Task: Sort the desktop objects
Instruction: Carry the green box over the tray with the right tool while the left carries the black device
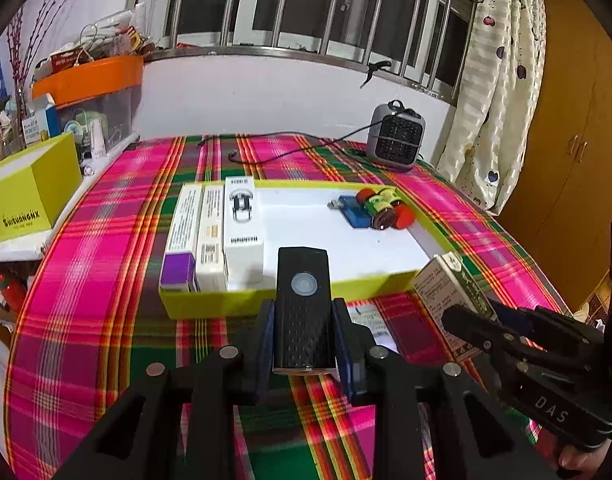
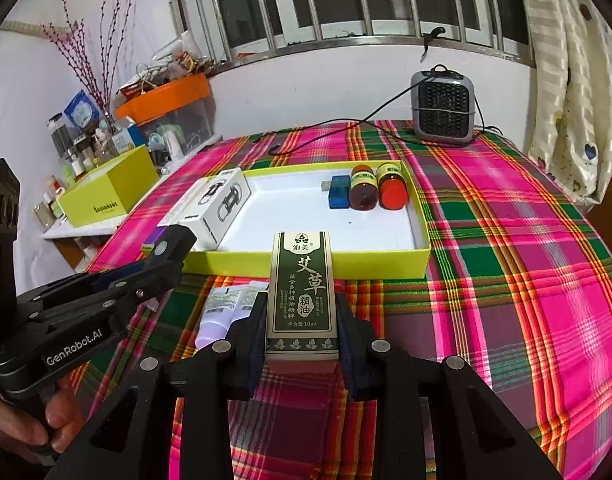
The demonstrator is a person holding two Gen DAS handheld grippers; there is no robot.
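Note:
My left gripper point(image 1: 304, 316) is shut on a black device with a round button point(image 1: 302, 308), held just short of the near wall of the yellow-green tray point(image 1: 242, 304). My right gripper point(image 2: 302, 320) is shut on a green essential-oil box point(image 2: 302, 296), also near the tray's front wall point(image 2: 382, 266). In the tray lie three long boxes point(image 1: 210, 236) at the left, and a blue USB stick point(image 1: 354, 210) and two small bottles point(image 1: 382, 208) at the far right. A white tube point(image 2: 222, 312) lies on the cloth between the grippers.
The table has a pink plaid cloth point(image 2: 506, 260). A small grey heater point(image 2: 444, 108) with a black cable stands at the back. A yellow-green box lid point(image 1: 22, 196) and cluttered shelves with an orange bin point(image 1: 90, 78) are at the left.

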